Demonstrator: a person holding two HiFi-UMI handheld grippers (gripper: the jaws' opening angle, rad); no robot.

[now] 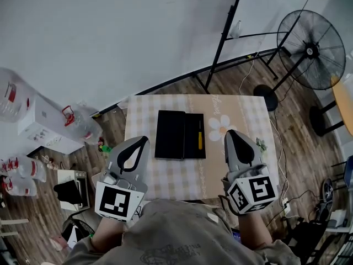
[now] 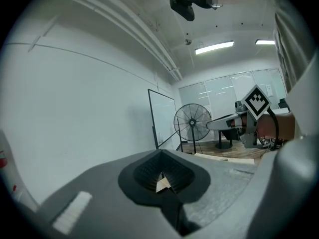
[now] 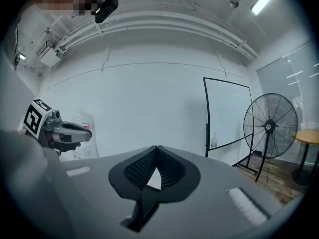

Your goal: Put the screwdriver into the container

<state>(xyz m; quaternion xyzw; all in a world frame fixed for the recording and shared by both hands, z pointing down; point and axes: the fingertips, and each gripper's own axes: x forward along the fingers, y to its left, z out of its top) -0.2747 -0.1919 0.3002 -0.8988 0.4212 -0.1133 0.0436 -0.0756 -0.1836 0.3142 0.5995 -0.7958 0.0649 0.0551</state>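
The screwdriver [image 1: 200, 133], with a dark shaft and a yellow handle, lies lengthwise along the right-hand section of the black container [image 1: 170, 134]. Its handle end is nearer the person. Whether it sits down inside that section or on top of it cannot be told from the head view. The container is a flat black rectangle in two parts, a wider left part and a narrower right part. It rests near the middle of the counter [image 1: 142, 174], which is covered with a checked cloth bearing a white flower print [image 1: 220, 127] just right of the container.

The left gripper [image 1: 144, 138] is held over the counter's near left part, its tip close to the container's lower left corner but apart from it. Its fingers [image 2: 149, 169] are pressed together at the tips with nothing between them. The right gripper [image 1: 228, 131] is over the near right part, beside the flower print and apart from the container. Its fingers [image 3: 172, 168] are likewise closed tip to tip on nothing. Both grippers point away from the person, each carrying its marker cube at the near end.

Beyond the counter stands a black-framed whiteboard stand [image 1: 223, 37], and a black pedestal fan [image 1: 310, 49] stands to the far right on the wooden floor. Clear water bottles [image 1: 11, 101] and a white box [image 1: 41, 126] sit at the left.
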